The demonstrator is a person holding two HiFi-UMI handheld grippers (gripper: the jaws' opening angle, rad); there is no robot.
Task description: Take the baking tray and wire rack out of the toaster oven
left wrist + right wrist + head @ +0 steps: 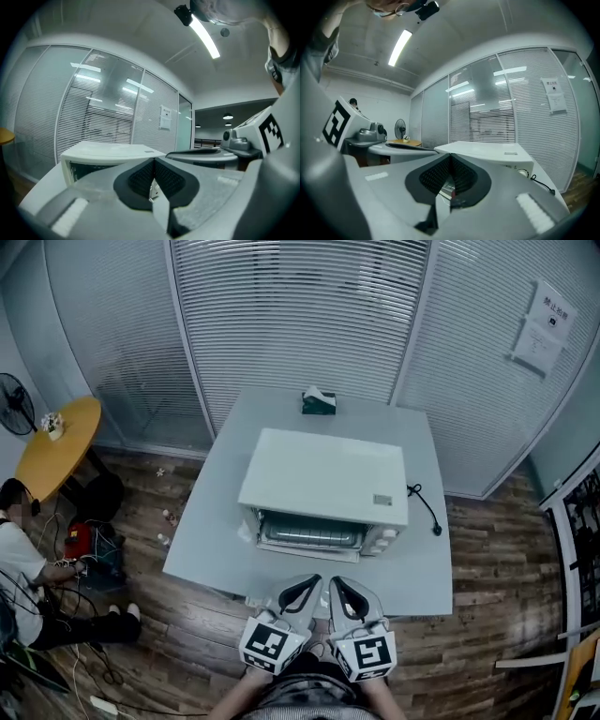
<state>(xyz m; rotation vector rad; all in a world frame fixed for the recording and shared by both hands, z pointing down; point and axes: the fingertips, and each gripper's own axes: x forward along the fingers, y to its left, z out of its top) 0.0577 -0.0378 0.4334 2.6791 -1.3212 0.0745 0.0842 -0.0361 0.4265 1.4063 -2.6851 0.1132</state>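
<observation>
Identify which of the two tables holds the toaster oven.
The grey rectangular table in the middle: the white toaster oven sits on it. The round yellow table at the left has none.

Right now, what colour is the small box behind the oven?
The box is dark green; the head view shows it best.

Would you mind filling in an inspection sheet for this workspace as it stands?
Surface: grey table, mostly bare.
Job's things: white toaster oven mid-table, door appears closed; tray and rack not made out.
Clutter: green box at the far edge.
Grippers: left gripper and right gripper shut, empty, side by side before the oven.
Cables: black cable on the table right of the oven.
Surroundings: blinds behind glass, round yellow table and fan at left, a person seated on the floor.
</observation>
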